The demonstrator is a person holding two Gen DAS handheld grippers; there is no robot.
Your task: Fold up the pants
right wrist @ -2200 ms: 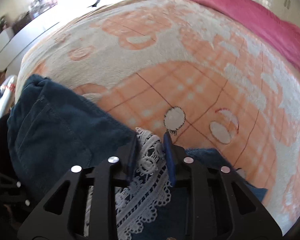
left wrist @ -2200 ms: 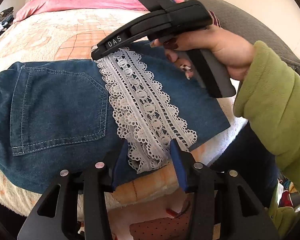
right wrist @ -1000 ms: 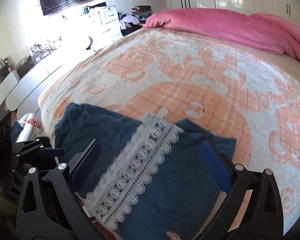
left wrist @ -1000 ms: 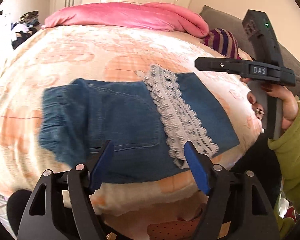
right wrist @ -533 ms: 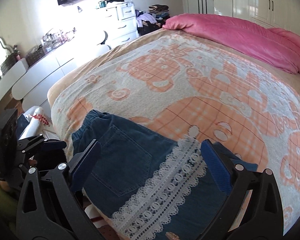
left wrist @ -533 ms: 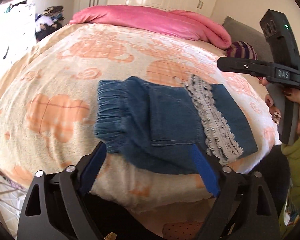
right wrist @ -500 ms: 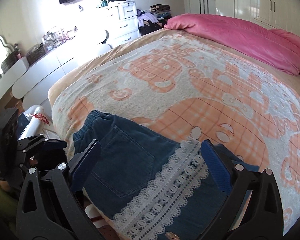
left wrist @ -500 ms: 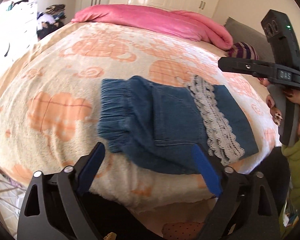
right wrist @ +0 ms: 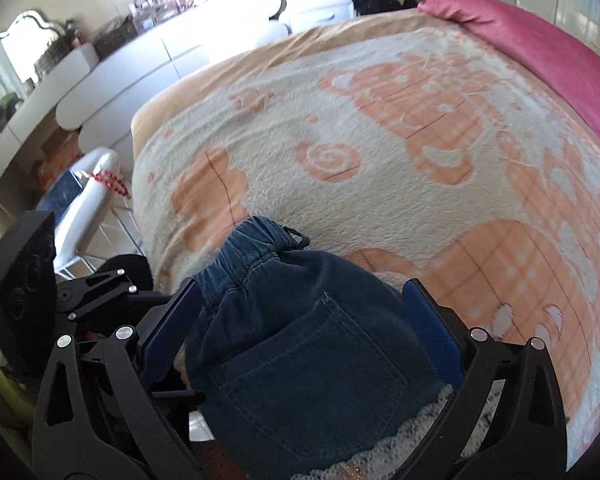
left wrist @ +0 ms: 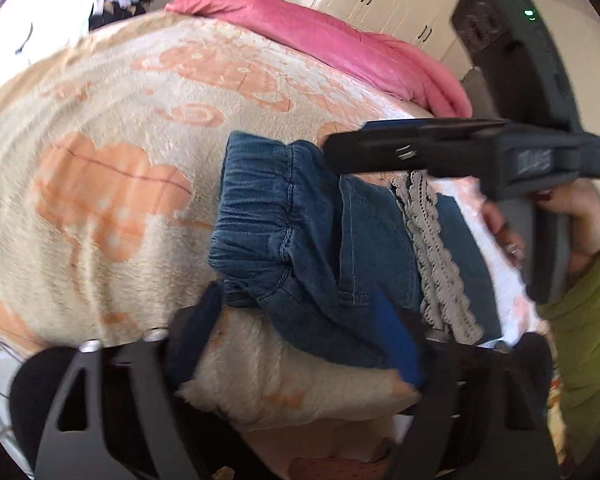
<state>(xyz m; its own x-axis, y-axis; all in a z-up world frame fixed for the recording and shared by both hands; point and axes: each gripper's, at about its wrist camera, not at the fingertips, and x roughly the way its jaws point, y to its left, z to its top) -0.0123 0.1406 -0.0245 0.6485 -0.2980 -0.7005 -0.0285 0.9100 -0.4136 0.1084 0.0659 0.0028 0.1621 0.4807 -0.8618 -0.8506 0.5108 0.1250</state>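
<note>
Folded blue denim pants [left wrist: 320,248] with a grey-white lace band [left wrist: 432,256] lie at the near edge of my bed's cream-and-orange fleece blanket [left wrist: 112,152], elastic waistband to the left. My left gripper [left wrist: 300,332] has its jaws wide apart, holding nothing, low by the waistband corner. My right gripper [right wrist: 304,340] hovers over the back pocket, jaws spread and empty.

Left claw [left wrist: 300,332] low in own view, jaws spread wide, blue pads [left wrist: 396,340] apart, nothing between them. Right claw [right wrist: 304,332] likewise spread wide, gripping nothing. In left view, right claw body at 2 o'clock, held level, pointing toward 9 o'clock; right hand [left wrist: 560,220] wrapped round its handle, green sleeve at 4 o'clock.
</note>
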